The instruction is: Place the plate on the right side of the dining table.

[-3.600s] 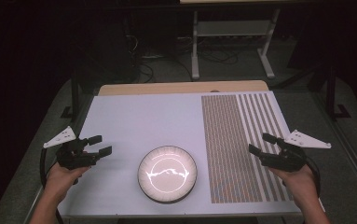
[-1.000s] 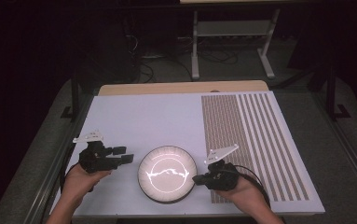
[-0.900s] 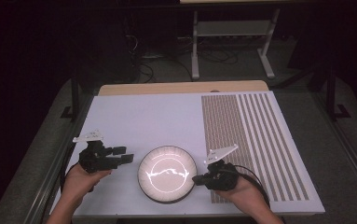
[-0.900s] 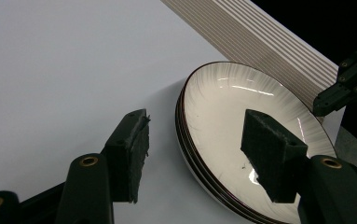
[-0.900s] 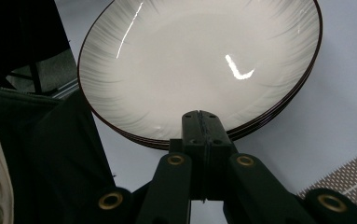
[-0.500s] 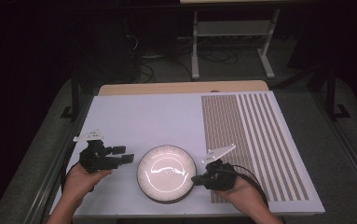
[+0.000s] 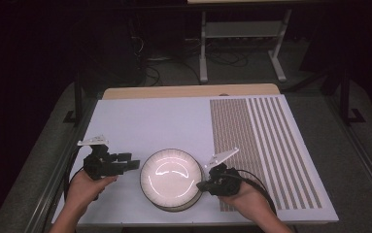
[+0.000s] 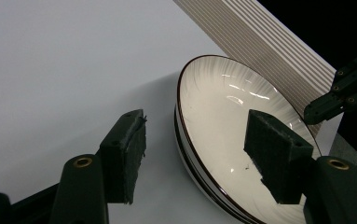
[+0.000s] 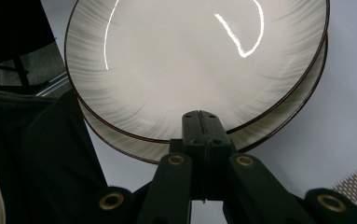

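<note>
Two cream-white ceramic plates with dark rims sat stacked near the front edge of the pale tabletop, just left of its brown-striped section; in the right gripper view the upper plate lay slightly offset over the lower plate. The left gripper hovered at the stack's left side; its jaws had just been closing a little yet stood wide apart, one pad outside the rim and the other over the bowl, pressing nothing. The right gripper had its jaws pressed fully together at the stack's right rim; whether they pinched that rim could not be told.
</note>
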Demonstrator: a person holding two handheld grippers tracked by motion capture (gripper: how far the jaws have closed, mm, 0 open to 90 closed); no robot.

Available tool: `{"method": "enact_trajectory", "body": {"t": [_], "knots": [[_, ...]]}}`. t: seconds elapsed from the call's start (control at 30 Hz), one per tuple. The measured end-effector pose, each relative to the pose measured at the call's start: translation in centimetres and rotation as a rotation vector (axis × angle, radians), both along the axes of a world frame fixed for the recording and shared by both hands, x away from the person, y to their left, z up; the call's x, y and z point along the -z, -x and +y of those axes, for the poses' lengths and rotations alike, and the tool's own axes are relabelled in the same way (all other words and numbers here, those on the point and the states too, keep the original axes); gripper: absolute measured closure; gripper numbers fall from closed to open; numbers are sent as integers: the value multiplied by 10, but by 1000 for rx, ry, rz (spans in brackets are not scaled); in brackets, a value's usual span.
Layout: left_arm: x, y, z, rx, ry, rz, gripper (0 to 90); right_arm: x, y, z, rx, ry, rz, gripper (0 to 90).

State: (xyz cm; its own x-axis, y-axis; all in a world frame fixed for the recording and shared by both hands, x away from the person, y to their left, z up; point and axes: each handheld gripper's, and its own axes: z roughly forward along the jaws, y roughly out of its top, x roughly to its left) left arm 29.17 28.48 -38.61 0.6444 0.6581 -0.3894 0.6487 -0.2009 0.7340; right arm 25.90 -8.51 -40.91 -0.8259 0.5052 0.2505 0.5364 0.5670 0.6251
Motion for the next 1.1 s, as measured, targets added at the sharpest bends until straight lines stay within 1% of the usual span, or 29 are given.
{"method": "enact_trajectory", "body": {"t": [0.17, 0.37, 0.43, 0.47, 0.5, 0.67, 0.7, 0.73, 0.87, 0.9, 0.97, 1.1], "knots": [[-1, 0, -1, -8, -2, 10, 383, 0, -4, 6, -10, 9, 1, 895], [-1, 1, -3, -8, -16, 11, 386, 2, -6, 12, -9, 2, 3, 895], [0, 1, -5, -15, -29, 35, 390, 2, -7, 13, -8, 0, 4, 895], [0, 1, -5, -15, -29, 35, 400, 2, -7, 14, -8, -1, 2, 895], [1, 0, -6, -26, -36, 55, 401, 2, -8, 14, -8, -1, 3, 895], [1, 0, -5, -45, -39, 72, 432, 2, -8, 14, -6, -4, 8, 895], [1, 0, -5, -51, -37, 83, 440, 2, -9, 14, -6, -4, 8, 895], [1, 0, -5, -51, -37, 83, 449, 2, -9, 14, -6, -4, 8, 895], [2, -1, -7, -55, -36, 112, 469, 3, -9, 15, -3, -3, 4, 895], [2, -1, -7, -54, -45, 110, 469, 3, -9, 15, -3, -3, 4, 895], [3, -1, -9, -53, -44, 124, 489, 5, -11, 17, 4, -16, 10, 895], [3, -1, -10, -61, -52, 140, 521, 7, -13, 23, 3, -18, 11, 896]]}}
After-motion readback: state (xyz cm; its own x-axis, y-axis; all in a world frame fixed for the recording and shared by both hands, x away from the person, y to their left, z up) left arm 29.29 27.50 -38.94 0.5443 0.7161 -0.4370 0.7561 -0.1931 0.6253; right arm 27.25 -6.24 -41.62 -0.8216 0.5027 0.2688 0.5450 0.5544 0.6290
